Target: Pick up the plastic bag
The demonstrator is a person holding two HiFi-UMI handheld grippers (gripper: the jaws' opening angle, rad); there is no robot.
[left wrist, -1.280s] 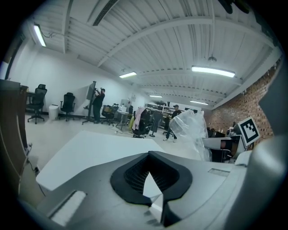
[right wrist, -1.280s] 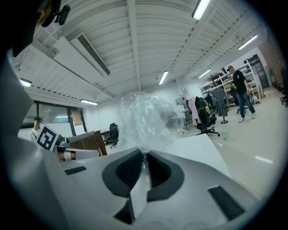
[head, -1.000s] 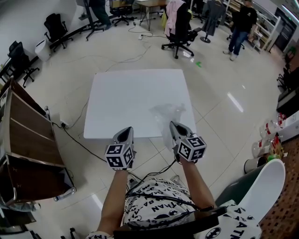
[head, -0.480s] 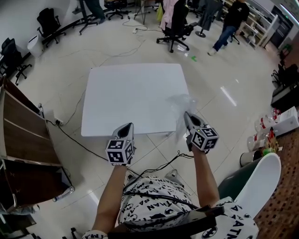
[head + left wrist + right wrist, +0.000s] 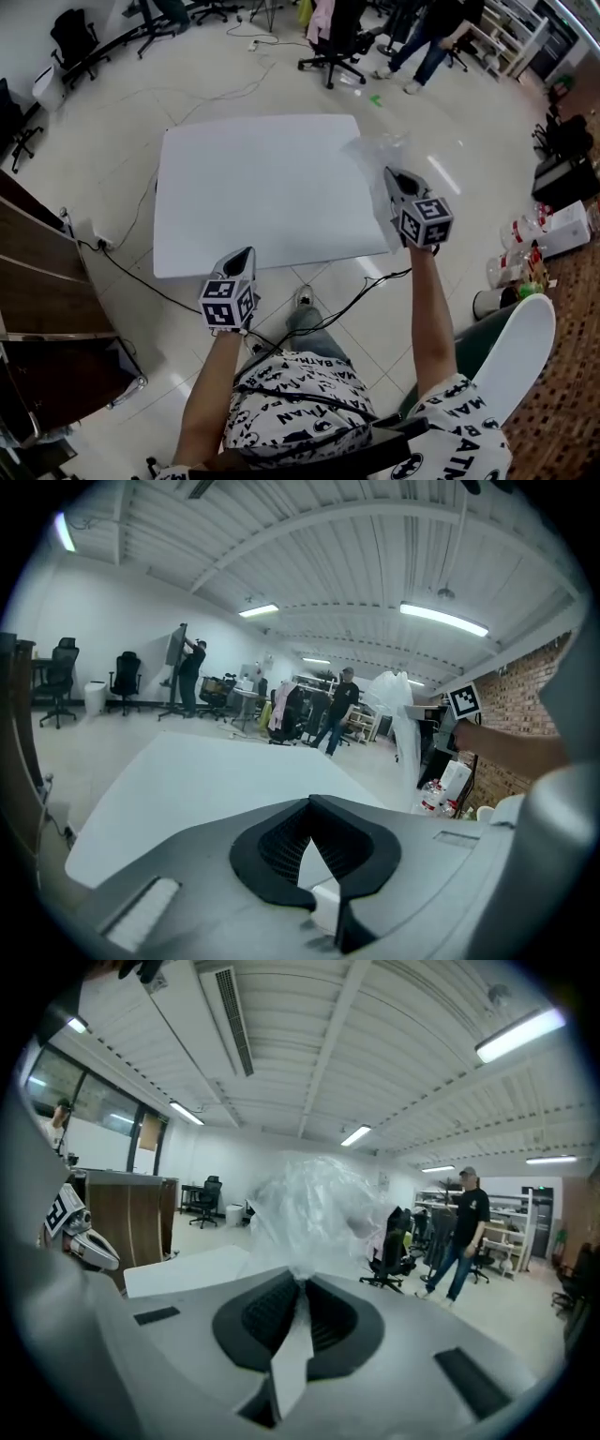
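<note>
The right tool (image 5: 392, 178) gripped the plastic bag (image 5: 373, 150) in the air by the table's (image 5: 253, 197) right edge; the left tool (image 5: 242, 262), closed and empty, hung beyond the near edge.

The person wears a white short-sleeved shirt (image 5: 300, 412) printed all over with black lettering and bat emblems. A dark strap (image 5: 309, 461) crosses its front. The left gripper (image 5: 247, 253) and the right gripper (image 5: 390, 173) each have a smooth grey shell that tapers to a point. Black ribbed fingers (image 5: 265, 1314) sit in a dark oval recess of each shell. Each gripper carries a cube (image 5: 228, 303) faced with black-and-white square markers. A thin black cable (image 5: 356, 300) trails from the right gripper.
</note>
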